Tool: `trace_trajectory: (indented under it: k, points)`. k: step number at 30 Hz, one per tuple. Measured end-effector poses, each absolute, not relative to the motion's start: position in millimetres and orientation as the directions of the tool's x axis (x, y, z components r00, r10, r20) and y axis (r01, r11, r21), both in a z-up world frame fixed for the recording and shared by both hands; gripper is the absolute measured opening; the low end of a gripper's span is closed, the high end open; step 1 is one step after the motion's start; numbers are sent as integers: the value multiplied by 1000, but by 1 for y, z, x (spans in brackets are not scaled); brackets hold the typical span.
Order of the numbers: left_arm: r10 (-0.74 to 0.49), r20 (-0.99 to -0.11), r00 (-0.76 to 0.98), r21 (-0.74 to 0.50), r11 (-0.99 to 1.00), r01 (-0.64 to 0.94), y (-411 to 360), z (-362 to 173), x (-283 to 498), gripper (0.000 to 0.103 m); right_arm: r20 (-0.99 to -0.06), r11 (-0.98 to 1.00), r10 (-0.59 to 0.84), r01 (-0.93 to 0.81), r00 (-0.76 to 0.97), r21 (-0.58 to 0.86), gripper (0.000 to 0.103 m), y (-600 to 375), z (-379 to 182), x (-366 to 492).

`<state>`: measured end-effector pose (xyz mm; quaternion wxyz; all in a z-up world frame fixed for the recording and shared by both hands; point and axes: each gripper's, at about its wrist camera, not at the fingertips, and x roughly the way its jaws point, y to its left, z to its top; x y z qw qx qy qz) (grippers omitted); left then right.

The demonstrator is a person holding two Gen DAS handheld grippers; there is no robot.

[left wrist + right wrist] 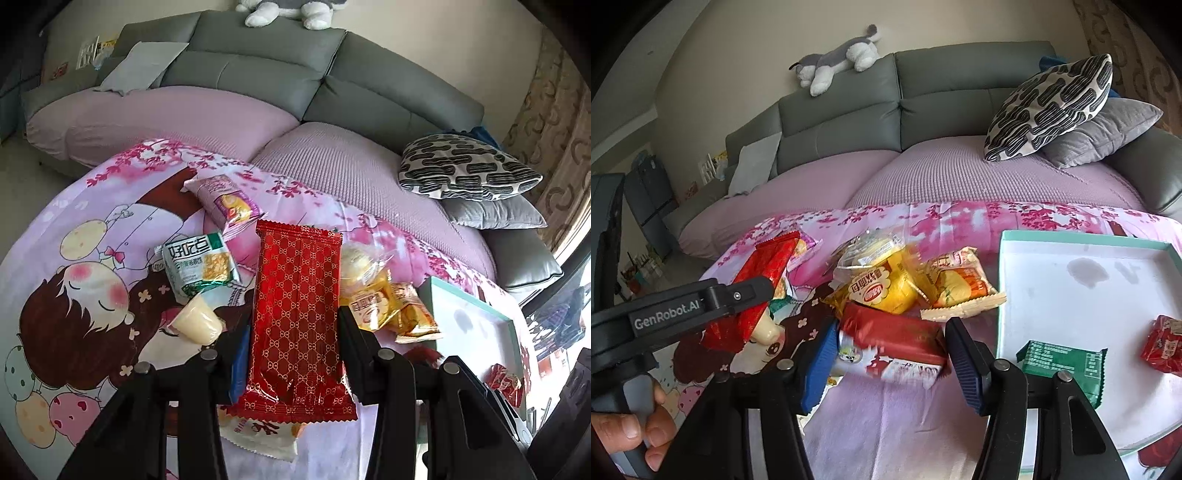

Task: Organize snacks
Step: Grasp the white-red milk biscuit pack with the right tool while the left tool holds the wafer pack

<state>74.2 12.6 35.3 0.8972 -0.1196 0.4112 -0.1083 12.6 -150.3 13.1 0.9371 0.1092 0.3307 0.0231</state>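
**A:** Anything in the left gripper [293, 325]?

**B:** Clamped on the long red packet [299, 314] with the gold lattice print. Held lengthwise between both fingers, far end pointing toward the sofa [258, 62], near end sticking out behind the pads. Lifted clear of the cartoon cloth [74, 258], above a white packet [266, 435] lying flat there.

**A:** And around it?

**B:** To its left on the cloth, a pale jelly cup [197, 317] on its side and a green-and-white packet [199, 266]. Farther back, a purple packet [225, 199]. To its right, a heap of yellow packets [369, 295].

**A:** Right gripper [892, 350]?

**B:** Set astride a dark red packet [894, 343], blue pads close against both of its ends. Blurred there, so cannot tell whether pressing or only beside it. Just beyond the fingertips, a yellow packet [886, 288] and an orange-and-cream one [960, 288], touching each other.

**A:** Anything sorted already?

**B:** Inside the teal-rimmed tray [1071, 236], right of the gripper: a green packet [1060, 362] at the near edge and a small red packet [1163, 343] at the right side, well apart.

**A:** Left gripper from that side?

**B:** Seen at the left edge, gripped by a hand [628, 424], red packet slanting up through its fingers.
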Motion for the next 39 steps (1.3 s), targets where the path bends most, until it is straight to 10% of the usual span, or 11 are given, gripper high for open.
trace_trajectory:
  k: [2, 12, 39]
  points:
    - [-295, -710, 640, -303, 948, 101, 10, 37, 74, 45, -607, 972, 124, 26, 785, 233, 37, -154, 15, 11]
    - [-269, -759, 593, -273, 958, 86, 8, 20, 75, 45, -663, 972, 115, 53, 740, 229, 37, -164, 2, 15]
    - [-289, -785, 548, -321, 946, 38, 28, 1, 75, 45, -768, 994, 70, 18, 636, 105, 61, -146, -28, 29]
